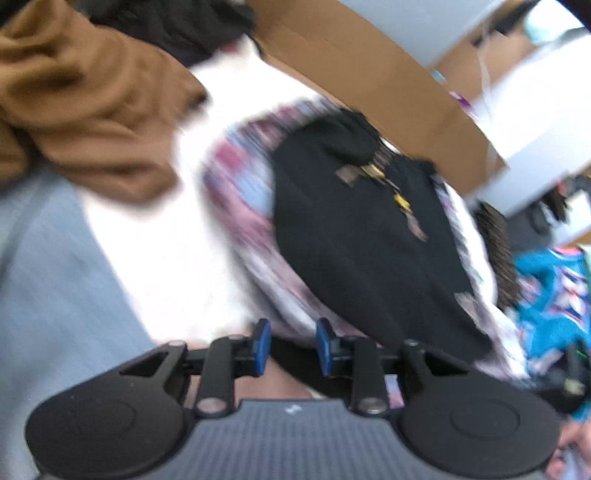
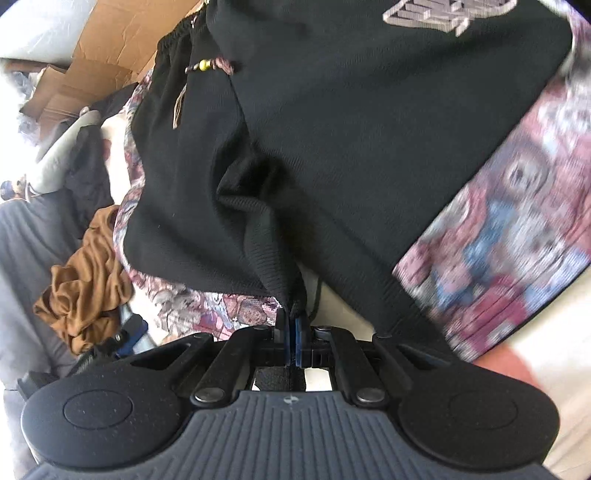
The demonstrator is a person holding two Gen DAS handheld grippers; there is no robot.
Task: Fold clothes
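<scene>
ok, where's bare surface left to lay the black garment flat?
Free: the white patch between the brown garment and the patterned cloth. Crowded: the black garment covers the patterned cloth, cardboard borders behind, teal clothing sits beyond it.

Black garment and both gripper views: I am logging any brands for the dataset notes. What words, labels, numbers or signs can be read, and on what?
None can be read as text.
Black garment: a pale stitched graphic at the top edge, cut off; no letters legible.
Right gripper body: a small pale mark, too small to read.
Left gripper body: a small pale mark, blurred.
Patterned cloth: pattern only.
</scene>
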